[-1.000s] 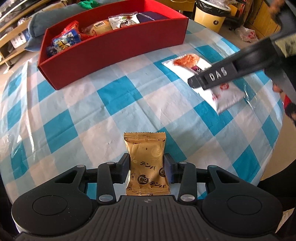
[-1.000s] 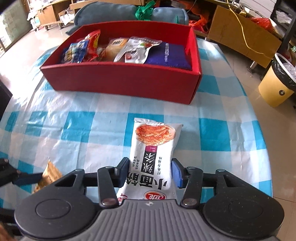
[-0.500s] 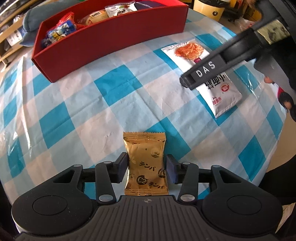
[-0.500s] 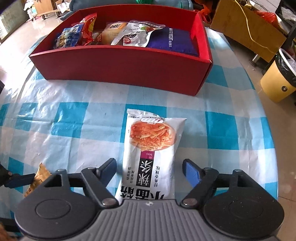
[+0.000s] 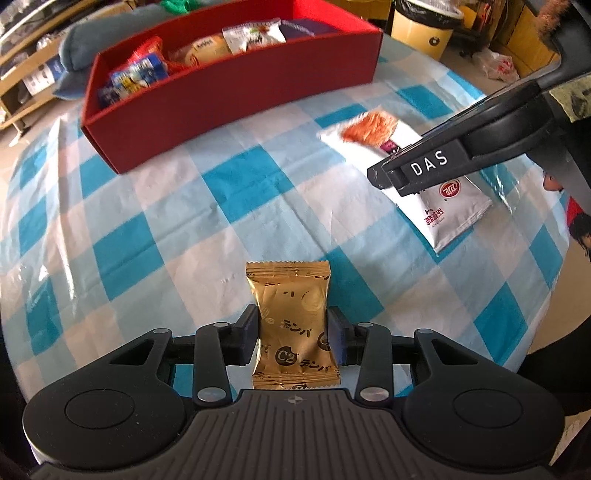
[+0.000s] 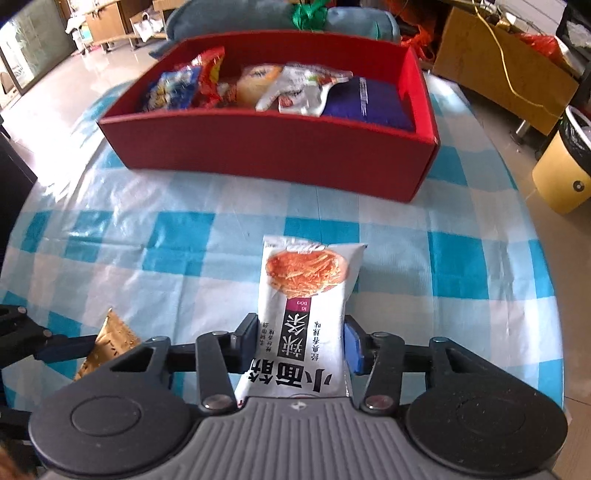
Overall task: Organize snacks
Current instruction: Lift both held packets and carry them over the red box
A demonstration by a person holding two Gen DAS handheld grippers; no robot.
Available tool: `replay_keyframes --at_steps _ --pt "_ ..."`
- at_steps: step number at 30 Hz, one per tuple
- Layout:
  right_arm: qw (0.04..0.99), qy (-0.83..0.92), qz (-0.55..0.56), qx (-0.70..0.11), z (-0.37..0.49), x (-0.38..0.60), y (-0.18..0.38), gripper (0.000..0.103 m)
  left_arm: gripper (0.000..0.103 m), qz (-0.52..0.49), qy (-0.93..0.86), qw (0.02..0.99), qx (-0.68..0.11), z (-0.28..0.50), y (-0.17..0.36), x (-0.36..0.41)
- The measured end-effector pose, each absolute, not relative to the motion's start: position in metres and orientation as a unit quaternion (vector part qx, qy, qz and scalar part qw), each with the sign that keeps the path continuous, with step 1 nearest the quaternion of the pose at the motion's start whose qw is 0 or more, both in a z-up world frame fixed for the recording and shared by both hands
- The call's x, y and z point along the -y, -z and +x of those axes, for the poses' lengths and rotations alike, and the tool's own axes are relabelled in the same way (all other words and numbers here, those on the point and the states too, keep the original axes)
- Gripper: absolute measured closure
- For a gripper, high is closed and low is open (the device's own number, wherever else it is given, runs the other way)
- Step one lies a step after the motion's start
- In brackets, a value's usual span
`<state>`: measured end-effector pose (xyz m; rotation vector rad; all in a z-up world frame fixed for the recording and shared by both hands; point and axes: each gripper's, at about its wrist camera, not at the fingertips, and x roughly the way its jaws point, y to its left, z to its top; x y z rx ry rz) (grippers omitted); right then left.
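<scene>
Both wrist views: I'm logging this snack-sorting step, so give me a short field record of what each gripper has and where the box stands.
left gripper: shut on gold packet
right gripper: shut on white noodle-snack bag
red box: beyond both, on checked tablecloth, open-topped
box contents: several snack packs
remaining: both held snacks outside the box

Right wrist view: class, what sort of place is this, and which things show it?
Probably a lived-in home room, not a lab or shop. A table with a blue checked tablecloth holds a red box of snacks; behind it lie a cushion, wooden furniture and a yellow bin.
</scene>
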<state>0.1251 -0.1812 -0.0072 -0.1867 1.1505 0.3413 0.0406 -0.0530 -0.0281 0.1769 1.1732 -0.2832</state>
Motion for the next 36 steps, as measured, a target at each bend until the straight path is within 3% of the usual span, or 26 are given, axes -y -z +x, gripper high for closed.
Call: replay_keyframes --at_steps 15,18,21,25,28,36 --pt "0.816 -0.170 -0.085 -0.546 0.121 0.178 0.008 0.062 0.055 0.071 0.124 0.822 -0.551 0.047 0.025 0.047" --pt "0.810 -0.168 -0.095 -0.554 0.124 0.175 0.016 0.060 0.055 0.074 0.126 0.820 -0.554 0.047 0.027 0.048" --pt "0.806 -0.164 -0.110 -0.558 0.129 0.171 0.023 0.045 0.055 0.075 0.126 0.818 -0.556 0.048 0.029 0.049" --pt "0.812 -0.163 -0.108 -0.550 0.134 0.169 0.026 0.042 0.055 0.072 0.125 0.813 -0.564 0.049 0.033 0.048" --pt "0.814 -0.168 -0.107 -0.546 0.133 0.167 0.023 0.058 0.055 0.071 0.126 0.813 -0.564 0.050 0.033 0.048" --pt "0.819 -0.185 -0.096 -0.535 0.124 0.167 0.012 0.061 0.055 0.065 0.122 0.822 -0.553 0.051 0.027 0.045"
